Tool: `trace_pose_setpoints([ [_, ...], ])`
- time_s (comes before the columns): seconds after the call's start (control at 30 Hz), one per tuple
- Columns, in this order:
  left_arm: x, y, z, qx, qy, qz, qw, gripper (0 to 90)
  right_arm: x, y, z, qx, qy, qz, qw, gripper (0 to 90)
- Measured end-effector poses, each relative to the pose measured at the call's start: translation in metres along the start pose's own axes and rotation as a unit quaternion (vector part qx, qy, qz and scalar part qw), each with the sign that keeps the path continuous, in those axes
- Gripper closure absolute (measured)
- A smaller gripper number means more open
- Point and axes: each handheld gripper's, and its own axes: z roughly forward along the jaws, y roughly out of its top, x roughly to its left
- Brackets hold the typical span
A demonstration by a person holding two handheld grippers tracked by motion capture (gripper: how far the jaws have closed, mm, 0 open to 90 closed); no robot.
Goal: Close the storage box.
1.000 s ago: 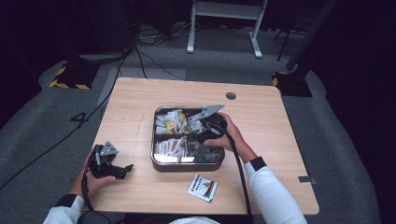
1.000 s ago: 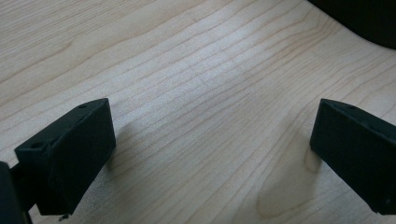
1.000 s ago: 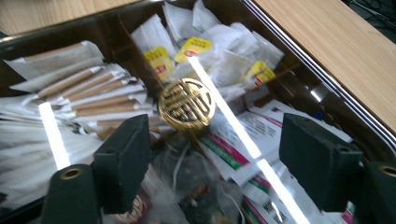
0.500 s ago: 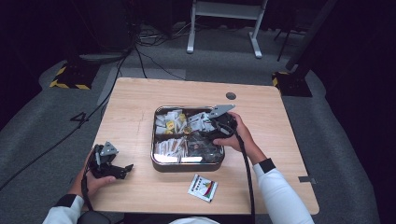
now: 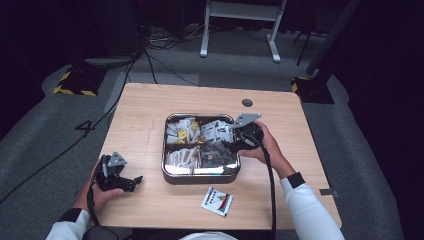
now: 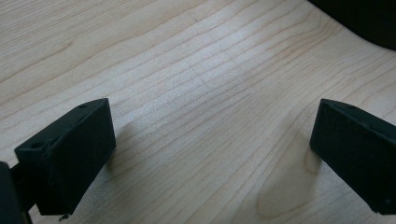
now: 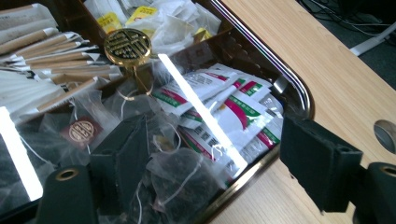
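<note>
Two hand-held grippers are at work on the table [image 5: 150, 105]: the left hand-held gripper [image 5: 131, 181] rests at the lower left of the high view, jaws wide and empty over bare wood, as its own view confirms. The right hand-held gripper [image 5: 231, 143] sits at the right edge of the tray [image 5: 200, 176] in the middle of the frame; since a second ago it has slid a little to the right and up in the picture, toward the tray's far right compartment. Its jaws have just been opening further and stand wide, one over the tea bags [image 7: 177, 177], the other outside the rim, with nothing pinched between them. Just beyond them lie the red-and-green sachets [image 7: 224, 107], with a round gold knob [image 7: 127, 44] at the tray's centre. One sachet [image 5: 217, 201] lies alone on the table below the tray. By my reading, the shift and the widening set up a fresh pick from the right-hand compartments, not yet begun.
</note>
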Motion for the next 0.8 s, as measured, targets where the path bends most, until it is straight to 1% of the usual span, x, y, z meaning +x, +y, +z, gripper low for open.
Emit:
trace_pose_setpoints([
  [0.3, 0.0, 0.0, 0.0, -0.002, 0.001, -0.001, 1.0, 0.3, -0.005, -0.011, -0.009, 0.002, -0.007, 0.008, 0.9999, 24.8],
  [0.47, 0.0, 0.0, 0.0, -0.002, 0.001, -0.001, 1.0, 0.3, -0.007, -0.017, -0.018, 0.0, -0.016, 0.01, 0.9998, 24.8],
  [0.53, 0.0, 0.0, 0.0, -0.002, 0.001, -0.001, 1.0, 0.3, -0.007, -0.021, -0.023, 0.002, -0.024, 0.006, 0.9997, 24.8],
  [0.8, 0.0, 0.0, 0.0, -0.002, 0.001, -0.001, 1.0, 0.3, -0.005, -0.03, -0.031, 0.005, -0.031, 0.001, 0.9995, 24.8],
])
